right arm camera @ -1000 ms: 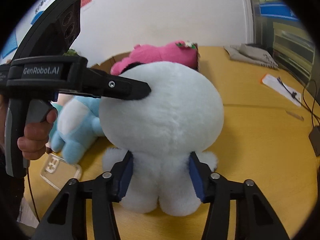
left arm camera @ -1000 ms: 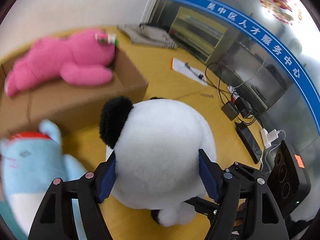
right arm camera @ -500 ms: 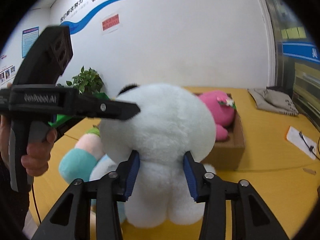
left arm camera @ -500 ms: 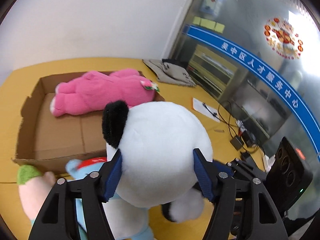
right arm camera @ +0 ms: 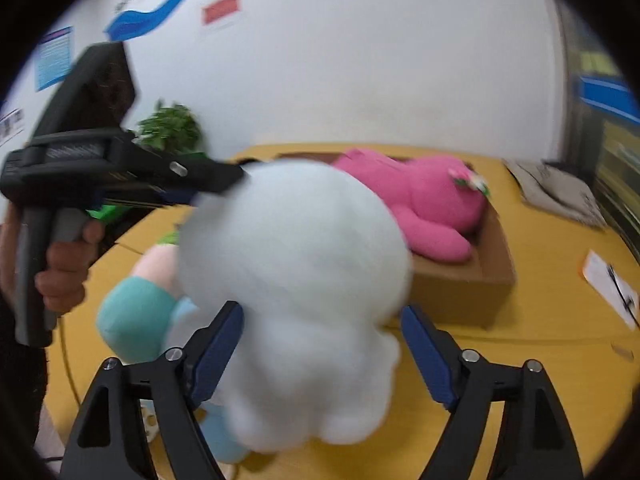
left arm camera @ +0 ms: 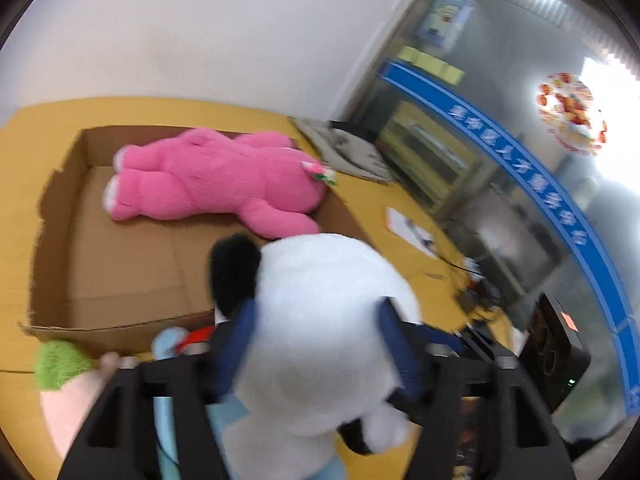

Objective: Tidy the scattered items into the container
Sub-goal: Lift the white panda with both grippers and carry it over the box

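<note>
A big white plush with black ears (left arm camera: 320,328) is held in the air near the front right corner of the cardboard box (left arm camera: 120,240). My left gripper (left arm camera: 316,344) is shut on its head. My right gripper (right arm camera: 324,352) has its pads spread wider than the plush's body (right arm camera: 296,280), with a gap at the right pad. A pink plush (left arm camera: 216,180) lies inside the box; it also shows in the right wrist view (right arm camera: 424,204). The box shows there too (right arm camera: 472,292).
A light blue plush (right arm camera: 136,324) and a peach plush with a green tuft (left arm camera: 60,364) lie on the yellow table in front of the box. Papers (left arm camera: 408,228), cables and chargers (left arm camera: 476,292), and a grey cloth (left arm camera: 344,152) lie to the right.
Both grippers lifted the white plush off the table and carried it toward the box. The right gripper's pads have spread apart from the plush's body.
</note>
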Tool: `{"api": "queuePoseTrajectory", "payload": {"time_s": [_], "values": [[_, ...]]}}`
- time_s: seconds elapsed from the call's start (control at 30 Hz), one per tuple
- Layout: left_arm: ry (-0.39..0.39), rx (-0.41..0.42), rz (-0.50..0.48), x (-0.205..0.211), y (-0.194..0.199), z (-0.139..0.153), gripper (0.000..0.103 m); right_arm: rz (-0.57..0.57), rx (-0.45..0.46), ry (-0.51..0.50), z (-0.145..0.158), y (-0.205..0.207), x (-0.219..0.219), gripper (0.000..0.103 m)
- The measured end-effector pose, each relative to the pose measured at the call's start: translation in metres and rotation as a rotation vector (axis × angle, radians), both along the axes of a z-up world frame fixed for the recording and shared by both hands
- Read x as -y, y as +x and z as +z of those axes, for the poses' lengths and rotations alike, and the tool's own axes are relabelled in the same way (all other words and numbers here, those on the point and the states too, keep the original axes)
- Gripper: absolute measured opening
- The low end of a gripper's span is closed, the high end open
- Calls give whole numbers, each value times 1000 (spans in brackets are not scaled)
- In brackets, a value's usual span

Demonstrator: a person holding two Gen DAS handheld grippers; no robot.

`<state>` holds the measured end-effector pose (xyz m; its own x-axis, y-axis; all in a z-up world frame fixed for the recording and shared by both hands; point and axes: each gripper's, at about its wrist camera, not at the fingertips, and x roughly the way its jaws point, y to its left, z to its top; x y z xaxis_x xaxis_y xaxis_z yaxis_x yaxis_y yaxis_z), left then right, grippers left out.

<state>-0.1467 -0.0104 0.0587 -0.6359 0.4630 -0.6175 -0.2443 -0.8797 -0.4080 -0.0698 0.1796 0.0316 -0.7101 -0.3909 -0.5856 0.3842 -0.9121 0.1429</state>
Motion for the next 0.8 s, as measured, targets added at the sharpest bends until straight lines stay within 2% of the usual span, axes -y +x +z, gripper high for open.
{"api": "queuePoseTrajectory", "payload": {"time_s": [0.03,0.13,0.2,0.27,0.37,0.43,0.5,0.57,0.6,0.8], "values": [[-14,1,31,2,-1,-2,99,4,26,-25,-3,-1,-4,81],[-14,24,57,11,-7,-13,101,13,86,-20,-12,-5,-6,81],[29,55,60,17,-13,-24,103,42,115,-29,-19,-7,-3,81],[102,80,41,20,-17,-33,103,69,125,-62,-24,-8,0,81],[119,76,-26,9,-17,-36,100,82,129,-80,-34,-12,0,81],[137,76,-94,-2,-17,-32,95,100,125,-105,-38,-12,-5,74],[120,55,-168,-17,-13,-25,94,111,111,-117,-37,-8,-7,68],[33,0,-185,-29,-3,-17,95,114,63,-105,-26,0,-5,60],[-4,-23,-184,-33,0,-13,95,115,34,-104,-19,6,-3,59],[40,-82,-176,-7,-3,17,94,128,-61,-100,22,12,13,56]]}}
